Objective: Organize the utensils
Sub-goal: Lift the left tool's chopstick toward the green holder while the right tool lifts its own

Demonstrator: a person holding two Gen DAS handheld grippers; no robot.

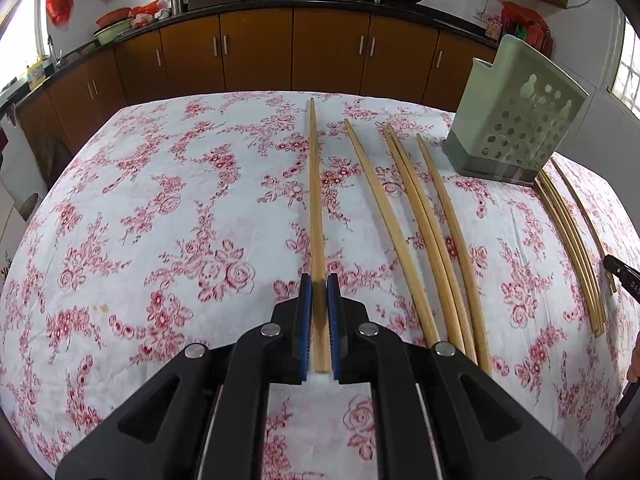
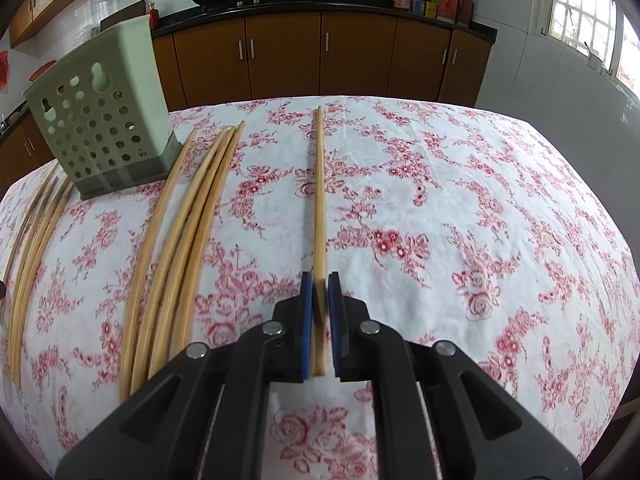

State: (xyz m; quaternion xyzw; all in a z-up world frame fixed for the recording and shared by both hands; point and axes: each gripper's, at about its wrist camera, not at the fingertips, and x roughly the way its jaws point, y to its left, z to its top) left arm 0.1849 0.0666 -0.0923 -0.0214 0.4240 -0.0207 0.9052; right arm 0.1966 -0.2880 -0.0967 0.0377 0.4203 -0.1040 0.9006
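Pale green plastic forms the utensil holder (image 1: 516,120), a squarish upright caddy with round holes and gourd-shaped cutouts punched through one wall and a darker grey-green base. It stands near the far edge of the table (image 1: 160,208); its opening faces away from both cameras, so what is inside it cannot be told.

The left gripper (image 1: 319,312) has its jaws drawn narrow around one chopstick (image 1: 315,208), the blue ribbed pads (image 1: 306,320) pressing it from both sides near its thick end. The stick runs straight ahead across the cloth. The right gripper (image 2: 319,312) is likewise closed narrow on a single chopstick (image 2: 319,200), blue pads against both sides of it, with the stick pointing ahead towards the far edge of the table.

Every chopstick is light tan wood or bamboo, long, slim and tapering to a finer far tip. In the left view four loose sticks (image 1: 420,232) lie just right of the held one, two of them touching along their length. Another bundle (image 1: 572,240) lies close together beyond the holder's right side. In the right view the same holder (image 2: 104,120) sits at left, with loose sticks on both sides of it.

A white tablecloth (image 2: 480,220) printed with red-pink roses covers the table, slightly wrinkled.
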